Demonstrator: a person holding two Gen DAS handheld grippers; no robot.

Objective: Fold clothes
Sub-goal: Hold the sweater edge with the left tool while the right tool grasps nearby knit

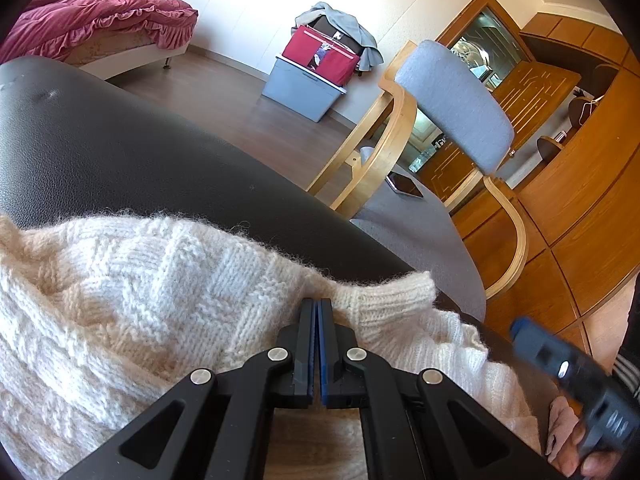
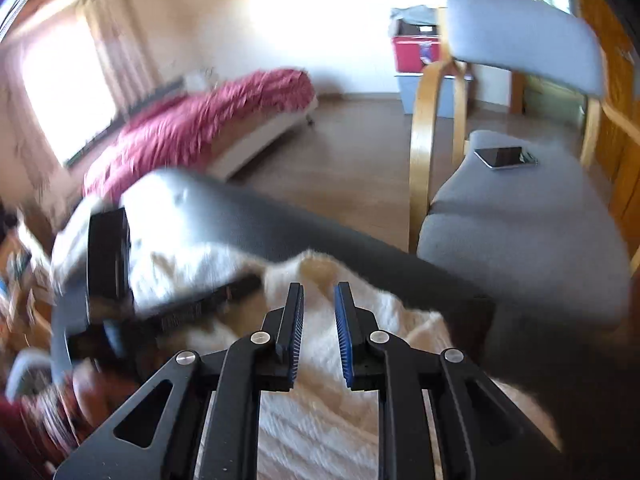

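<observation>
sweater [image 1: 140, 300]: i've pinched it near the cuff, left gripper [image 1: 319, 308] closed
right gripper [image 2: 319, 300]: parted, empty; i'd grab the hem level

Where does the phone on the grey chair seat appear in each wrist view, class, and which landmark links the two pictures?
Left wrist view: the phone lies right of centre, on the grey chair seat behind the wooden armrest.
Right wrist view: the phone lies upper right, on the same seat.
Shared landmark: the red box against the far wall.
</observation>
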